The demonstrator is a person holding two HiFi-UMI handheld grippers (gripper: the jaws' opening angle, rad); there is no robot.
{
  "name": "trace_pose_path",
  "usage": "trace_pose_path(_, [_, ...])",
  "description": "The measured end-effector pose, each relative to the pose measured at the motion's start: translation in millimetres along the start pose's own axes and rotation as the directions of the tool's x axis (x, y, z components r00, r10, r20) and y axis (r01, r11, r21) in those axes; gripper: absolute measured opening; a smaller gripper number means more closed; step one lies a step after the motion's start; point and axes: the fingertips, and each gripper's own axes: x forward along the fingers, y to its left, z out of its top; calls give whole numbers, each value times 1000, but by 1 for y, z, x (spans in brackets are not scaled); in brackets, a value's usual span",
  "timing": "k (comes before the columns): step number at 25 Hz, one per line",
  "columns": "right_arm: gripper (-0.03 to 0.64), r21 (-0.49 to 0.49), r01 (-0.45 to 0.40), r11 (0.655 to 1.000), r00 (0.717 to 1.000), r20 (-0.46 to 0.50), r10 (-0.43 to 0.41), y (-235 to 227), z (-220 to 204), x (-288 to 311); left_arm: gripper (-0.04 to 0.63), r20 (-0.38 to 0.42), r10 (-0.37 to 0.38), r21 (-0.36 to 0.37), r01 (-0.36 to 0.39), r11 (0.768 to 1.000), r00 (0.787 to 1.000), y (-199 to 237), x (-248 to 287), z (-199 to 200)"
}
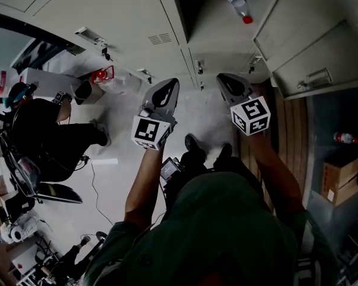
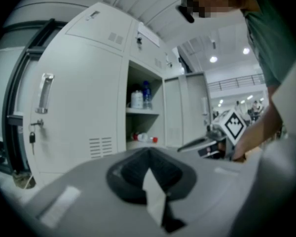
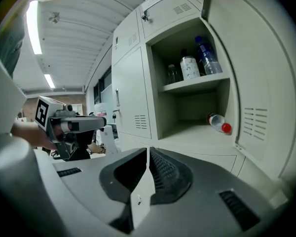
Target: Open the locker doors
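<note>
I hold my left gripper (image 1: 169, 85) and right gripper (image 1: 224, 78) clear of the open locker (image 3: 160, 78), jaws together, empty; bottles (image 3: 190, 67) inside.

1. A red-capped bottle (image 3: 218, 123) lies on its side on the lower shelf (image 3: 187, 138), near the right wall.
2. On the upper shelf (image 3: 200, 84) stand a white-labelled bottle (image 3: 189, 67), a taller blue-capped bottle (image 3: 207, 56) just beside it, and a small dark jar (image 3: 172, 74) to their left.
3. A seated person (image 1: 48, 139) in dark clothing occupies the left of the head view.
4. A red item (image 1: 101, 75) sits on the floor near that person.
5. A thin cable (image 1: 94, 183) runs across the pale floor.
6. Cardboard boxes (image 1: 340, 180) sit at the right, and near them another red-capped bottle (image 1: 344, 138) lies on the dark floor.
7. Strip ceiling lights (image 3: 33, 26) are lit.
</note>
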Motion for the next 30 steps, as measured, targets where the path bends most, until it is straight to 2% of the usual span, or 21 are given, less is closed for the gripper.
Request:
trace_pose_path(8, [20,20,76,997,994,-75,-74,-29,-73,78,-5,-44,-31,-44,29,999,999,40,32,-81])
trace_pose_path(16, [20,23,102,995,988,-122,-99,-51,-143,150,-5,-39,-33,-111,28,993,999,59,69,-154])
trace_pose_path(23, [20,5,115,993,980,-165,-113,-69,-188,193,-5,-58,-34,-133,26,991,998,66,87,-193])
trace_pose_path(30, [20,-31,100,994,983,-150,-104,-72,-205,219,-5,-35,-33,-135,28,990,999,68,109,-211])
